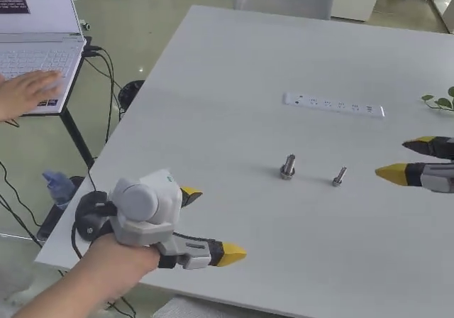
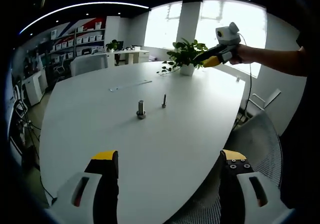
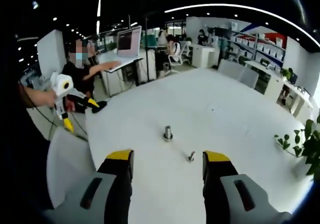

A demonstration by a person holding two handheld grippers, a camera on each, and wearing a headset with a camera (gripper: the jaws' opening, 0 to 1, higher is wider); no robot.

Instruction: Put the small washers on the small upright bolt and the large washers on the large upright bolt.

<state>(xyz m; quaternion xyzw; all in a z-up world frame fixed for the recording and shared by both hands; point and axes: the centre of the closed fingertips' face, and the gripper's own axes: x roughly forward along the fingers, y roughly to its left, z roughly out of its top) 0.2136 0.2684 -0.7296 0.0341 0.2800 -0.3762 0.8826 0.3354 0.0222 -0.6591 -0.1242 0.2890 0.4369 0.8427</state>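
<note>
Left hand-held gripper [image 1: 216, 223]: jaws wide, empty, by the near edge of the surface [image 1: 213, 84].
Right hand-held gripper [image 1: 402, 157]: jaws wide, empty, by the right edge.
Large bolt [image 1: 287, 167]: upright mid-surface; grey metal, broad head down.
Small bolt [image 1: 340, 177]: upright near it, slimmer.
Surface: white, smooth, matte.
Handling: I'd hold each washer flat, centre its hole over the shank, and release low.

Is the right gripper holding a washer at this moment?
No, the right gripper is open, and nothing is held between its yellow-tipped jaws.
</note>
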